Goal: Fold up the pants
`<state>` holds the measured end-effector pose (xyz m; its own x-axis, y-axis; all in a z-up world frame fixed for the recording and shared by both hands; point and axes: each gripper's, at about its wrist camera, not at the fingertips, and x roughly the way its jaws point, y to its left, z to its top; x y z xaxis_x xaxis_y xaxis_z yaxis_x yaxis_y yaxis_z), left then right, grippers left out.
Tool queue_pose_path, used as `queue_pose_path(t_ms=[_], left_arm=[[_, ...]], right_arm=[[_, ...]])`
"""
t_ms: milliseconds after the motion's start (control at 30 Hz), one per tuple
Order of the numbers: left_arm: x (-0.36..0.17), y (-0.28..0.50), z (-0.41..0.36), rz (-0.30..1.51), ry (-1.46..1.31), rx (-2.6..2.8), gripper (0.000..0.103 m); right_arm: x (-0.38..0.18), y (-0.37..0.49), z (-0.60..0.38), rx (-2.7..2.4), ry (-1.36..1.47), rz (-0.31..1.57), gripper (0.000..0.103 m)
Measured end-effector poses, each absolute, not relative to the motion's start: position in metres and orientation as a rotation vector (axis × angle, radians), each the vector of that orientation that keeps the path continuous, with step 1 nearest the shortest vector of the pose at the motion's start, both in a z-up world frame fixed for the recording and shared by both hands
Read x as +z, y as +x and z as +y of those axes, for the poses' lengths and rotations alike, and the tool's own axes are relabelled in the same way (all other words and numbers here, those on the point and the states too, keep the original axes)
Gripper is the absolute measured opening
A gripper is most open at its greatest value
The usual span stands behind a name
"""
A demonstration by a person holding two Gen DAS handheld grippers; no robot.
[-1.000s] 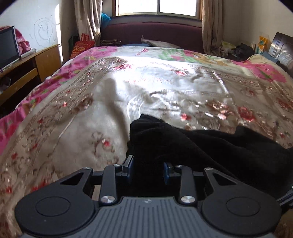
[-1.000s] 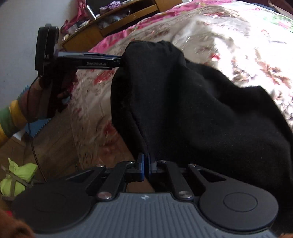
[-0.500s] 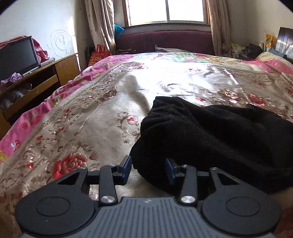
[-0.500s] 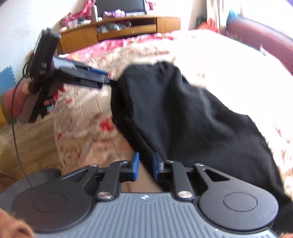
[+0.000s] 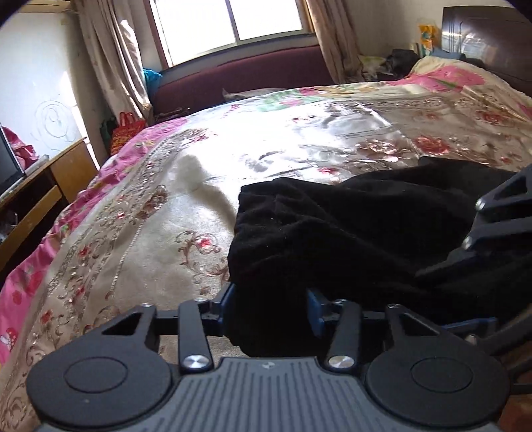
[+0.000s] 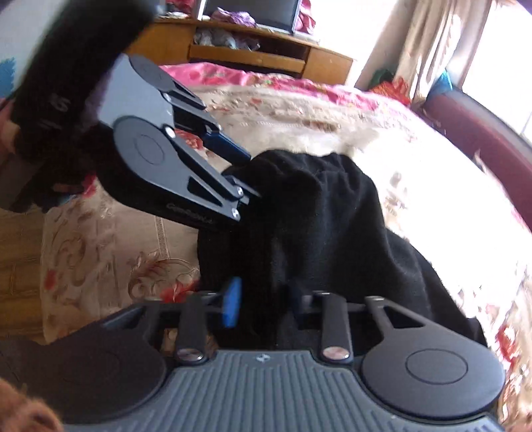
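- Left wrist view: black fleece pants (image 5: 349,229) bunched in a thick heap on the shiny floral bedspread in cream and pink (image 5: 139,239), spreading from centre out to 3 o'clock.
- Left gripper (image 5: 271,309) down at 6 o'clock, blue-padded fingers (image 5: 226,304) spread wide, a fold of the black fabric sitting between them; not squeezed.
- Right gripper (image 5: 492,226) poking in at 3 o'clock, lying over the pants.
- Right wrist view: right gripper (image 6: 264,299) at 6 o'clock, fingers apart too, blue pad (image 6: 231,300) clear on one side, pants edge lying in the gap.
- Left gripper (image 6: 241,174) coming in from 10 o'clock, tips right at the near end of the pants (image 6: 319,226); nearest tip lost against the black cloth.
- Maroon padded bench (image 5: 239,76) under the bright window (image 5: 229,23) at 12 o'clock in the left view.
- Wooden TV cabinet (image 6: 252,50) across the top of the right view, from 11 to 12 o'clock.
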<state>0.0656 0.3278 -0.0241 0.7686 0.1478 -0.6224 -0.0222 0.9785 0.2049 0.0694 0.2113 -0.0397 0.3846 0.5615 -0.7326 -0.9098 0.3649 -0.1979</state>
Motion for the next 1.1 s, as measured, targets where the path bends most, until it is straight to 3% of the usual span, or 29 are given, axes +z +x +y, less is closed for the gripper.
queue_pose_path(t_ms=[67,100,200,367,567,633,733,833,1000,1100], left_arm=[[-0.019,0.063,0.329,0.675,0.219,0.073,0.052],[-0.016,0.061,0.33,0.67,0.224,0.059,0.041],[-0.003,0.044,0.337,0.621,0.219,0.085,0.036],[-0.024,0.039,0.351,0.697,0.171,0.228,0.036],[0.014,0.029,0.325,0.512,0.121,0.202,0.038],[0.021,0.045,0.318,0.489,0.108,0.179,0.046],[-0.006,0.075,0.312,0.633,0.165,0.18,0.046],[-0.045,0.075,0.311,0.794,0.211,0.208,0.05],[-0.01,0.059,0.271,0.704,0.224,0.176,0.048],[0.011,0.075,0.222,0.665,0.195,0.033,0.049]], right_arm=[[-0.033,0.07,0.214,1.03,-0.611,0.642,0.01],[-0.027,0.068,0.216,1.034,-0.584,0.639,0.008],[-0.01,0.057,0.211,1.102,-0.473,0.622,0.001],[-0.03,0.048,0.218,1.111,-0.472,0.694,0.002],[-0.015,0.055,0.176,1.039,-0.33,0.677,0.006],[-0.019,0.061,0.176,0.999,-0.319,0.709,0.008],[-0.015,0.064,0.153,0.962,-0.317,0.712,0.006],[-0.011,0.074,0.102,0.875,-0.239,0.737,0.009],[-0.005,0.102,-0.02,0.588,-0.096,0.797,0.012],[-0.004,0.122,-0.107,0.341,-0.014,0.787,0.027]])
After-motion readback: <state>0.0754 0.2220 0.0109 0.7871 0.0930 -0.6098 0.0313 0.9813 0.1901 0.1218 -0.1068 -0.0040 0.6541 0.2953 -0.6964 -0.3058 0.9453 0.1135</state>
